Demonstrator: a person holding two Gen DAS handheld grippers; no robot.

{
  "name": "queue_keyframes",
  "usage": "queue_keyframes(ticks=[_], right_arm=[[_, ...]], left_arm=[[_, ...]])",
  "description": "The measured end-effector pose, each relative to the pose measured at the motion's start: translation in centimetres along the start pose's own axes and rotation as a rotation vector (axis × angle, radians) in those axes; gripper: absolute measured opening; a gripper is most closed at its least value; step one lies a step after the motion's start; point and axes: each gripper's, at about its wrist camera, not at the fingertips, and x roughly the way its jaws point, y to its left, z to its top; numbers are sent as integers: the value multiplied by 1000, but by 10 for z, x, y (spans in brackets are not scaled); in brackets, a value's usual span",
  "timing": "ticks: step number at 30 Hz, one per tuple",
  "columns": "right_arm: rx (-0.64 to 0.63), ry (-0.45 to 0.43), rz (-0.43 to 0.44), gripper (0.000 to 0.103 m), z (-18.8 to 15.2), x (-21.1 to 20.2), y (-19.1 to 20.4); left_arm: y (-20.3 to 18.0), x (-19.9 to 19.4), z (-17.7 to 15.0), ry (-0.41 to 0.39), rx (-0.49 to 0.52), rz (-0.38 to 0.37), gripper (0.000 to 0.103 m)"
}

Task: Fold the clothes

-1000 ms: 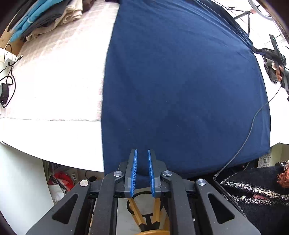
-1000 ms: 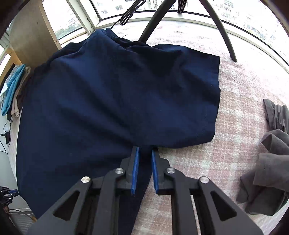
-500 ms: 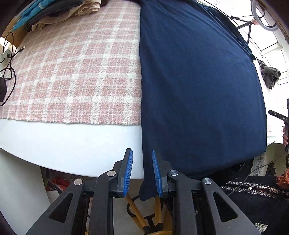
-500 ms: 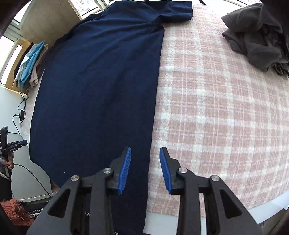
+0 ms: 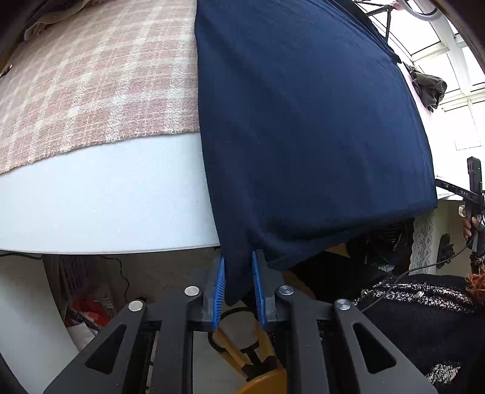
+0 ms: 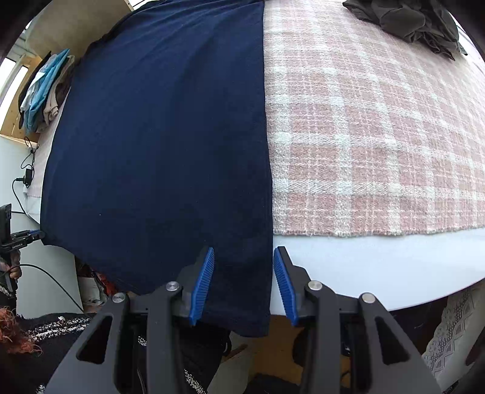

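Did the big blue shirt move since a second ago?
Yes. The blue shirt was bunched up on the checked blanket; now it lies long and flat, its bottom end pulled past the table edge.

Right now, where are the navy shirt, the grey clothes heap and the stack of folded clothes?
navy shirt (image 6: 157, 136): right wrist view, middle of the flat cloth.
grey clothes heap (image 6: 412, 18): right wrist view, centre of the crumpled pile.
stack of folded clothes (image 6: 45, 91): right wrist view, light blue layers.
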Motion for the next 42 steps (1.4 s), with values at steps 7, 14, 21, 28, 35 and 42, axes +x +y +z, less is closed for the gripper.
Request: queue_keyframes(ticks=[7, 14, 21, 28, 35, 42], right_arm=[[-36, -79, 93, 2, -3, -45, 16], [42, -54, -21, 2, -4, -37, 0], [11, -13, -57, 4, -1, -28, 1], [60, 29, -55, 26, -14, -26, -5], [47, 60, -58, 26, -22, -23, -10], [59, 61, -62, 26, -30, -25, -19]], left_arm=[[-17, -51, -2, -72, 65, 39, 3], [-26, -8, 8, 43, 71, 89, 2], [-21, 1, 0, 28, 57, 51, 13], [-26, 23, -3, 24, 61, 46, 25], [-15, 49, -7, 5, 16, -4, 25], [-5, 44, -17, -54, -38, -63, 2]])
